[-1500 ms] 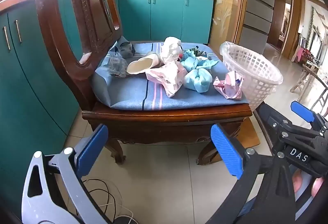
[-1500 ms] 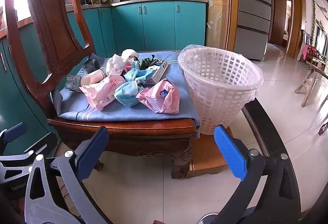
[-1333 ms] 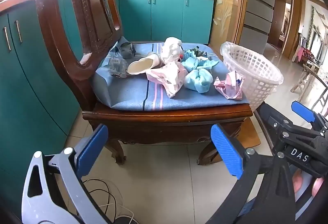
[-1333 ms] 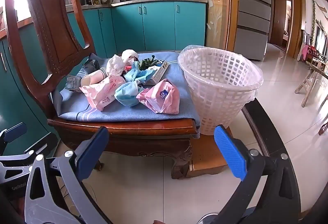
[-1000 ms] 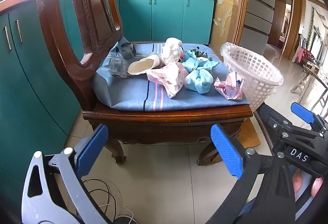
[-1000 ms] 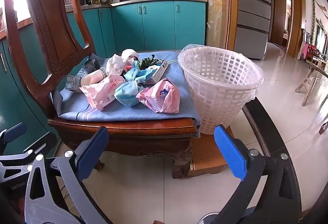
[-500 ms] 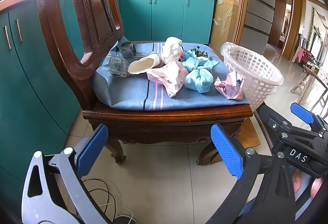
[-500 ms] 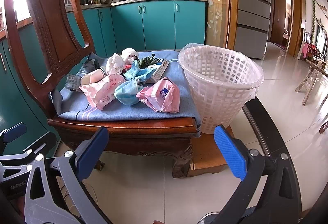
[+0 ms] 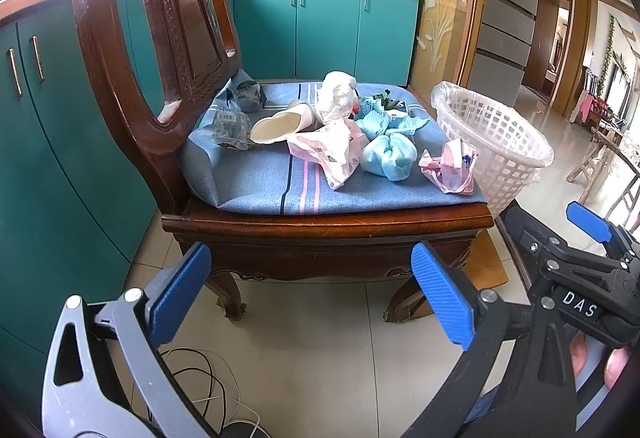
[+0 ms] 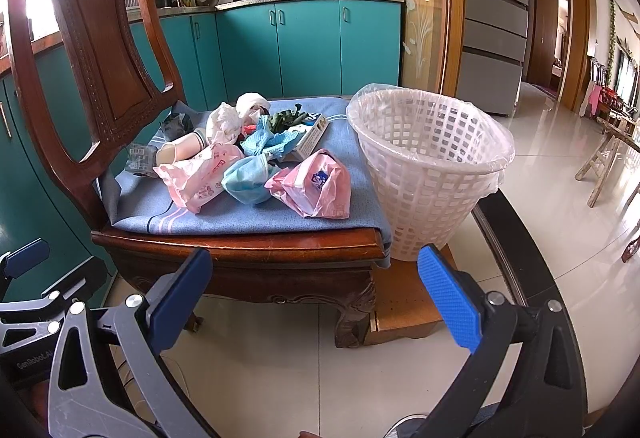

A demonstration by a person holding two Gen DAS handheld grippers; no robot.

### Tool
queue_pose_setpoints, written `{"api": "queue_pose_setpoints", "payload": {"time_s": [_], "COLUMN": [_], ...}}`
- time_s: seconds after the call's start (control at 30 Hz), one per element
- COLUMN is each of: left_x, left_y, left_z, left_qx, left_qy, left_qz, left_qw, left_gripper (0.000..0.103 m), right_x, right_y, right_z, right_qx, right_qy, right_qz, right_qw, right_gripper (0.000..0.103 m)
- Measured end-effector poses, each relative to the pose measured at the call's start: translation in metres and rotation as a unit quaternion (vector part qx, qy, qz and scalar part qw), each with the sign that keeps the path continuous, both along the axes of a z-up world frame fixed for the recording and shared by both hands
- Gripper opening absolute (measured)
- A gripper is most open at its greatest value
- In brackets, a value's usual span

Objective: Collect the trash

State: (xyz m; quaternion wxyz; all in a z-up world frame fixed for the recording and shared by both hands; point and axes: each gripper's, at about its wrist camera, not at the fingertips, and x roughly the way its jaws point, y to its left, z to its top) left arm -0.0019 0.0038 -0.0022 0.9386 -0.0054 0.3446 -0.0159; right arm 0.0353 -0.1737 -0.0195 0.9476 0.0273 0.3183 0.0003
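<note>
Trash lies on a blue cushion on a wooden chair: a pink wrapper, a blue crumpled ball, a pink-white bag, a paper cup, white tissue, a small box and grey wrappers. A white lattice bin with a clear liner stands right of the seat. My left gripper and right gripper are both open and empty, low in front of the chair's front edge.
The chair back rises at the left. Teal cabinets run behind and along the left. Cables lie on the tiled floor under my left gripper. A cardboard sheet sits under the bin. A wooden stool stands far right.
Both grippers have drifted very slightly toward the chair. Both stay open and empty. The trash and the bin have not moved.
</note>
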Motion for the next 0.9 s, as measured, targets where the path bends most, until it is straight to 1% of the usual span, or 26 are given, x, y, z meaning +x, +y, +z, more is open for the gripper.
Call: {"api": "queue_pose_setpoints", "payload": {"time_s": [0.9], "left_x": [-0.0014], "left_y": [-0.0017], "left_z": [-0.0013], "left_qx": [0.001], "left_qy": [0.002], "left_qz": [0.001], "left_qw": [1.0000], "left_gripper": [0.100], "right_x": [0.0000], "right_y": [-0.0004], "right_z": [-0.0013], "right_qx": [-0.002], "right_qy": [0.001], "right_qz": [0.001], "right_qw": [1.000], "right_gripper": [0.100]}}
